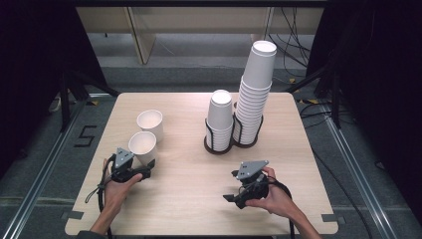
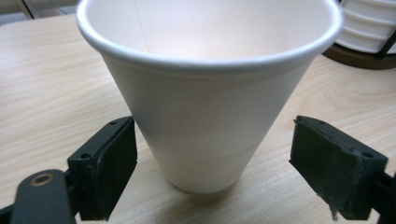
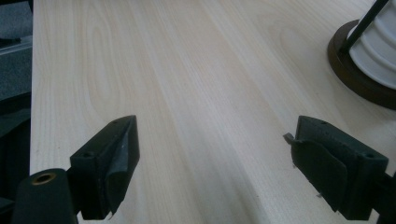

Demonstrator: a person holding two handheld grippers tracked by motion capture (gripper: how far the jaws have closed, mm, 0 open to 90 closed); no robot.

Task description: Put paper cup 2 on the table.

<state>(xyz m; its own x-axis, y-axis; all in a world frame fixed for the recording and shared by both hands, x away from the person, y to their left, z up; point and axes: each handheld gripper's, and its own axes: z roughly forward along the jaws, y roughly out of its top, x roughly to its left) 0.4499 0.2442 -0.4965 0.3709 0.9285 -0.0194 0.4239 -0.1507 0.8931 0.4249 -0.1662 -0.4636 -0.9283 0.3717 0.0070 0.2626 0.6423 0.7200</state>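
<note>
A white paper cup (image 2: pixel 205 98) stands upright and empty on the tabletop (image 2: pixel 51 84), between the left gripper (image 2: pixel 215 163)'s fingers (image 2: pixel 109 163). They stand wide: the left pad is at the cup's wall, the other apart. A second cup (image 1: pixel 151 123) stands beyond. The right gripper (image 3: pixel 215 168)'s fingers (image 3: pixel 327 172) gape wide over bare wood, holding nothing.

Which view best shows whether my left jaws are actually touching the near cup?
The left gripper view: the near cup stands upright between the jaws, with a gap on each side, so it isn't gripped. The high view shows the left gripper at that cup's base, too small to judge contact. The right gripper view shows bare table.
</note>
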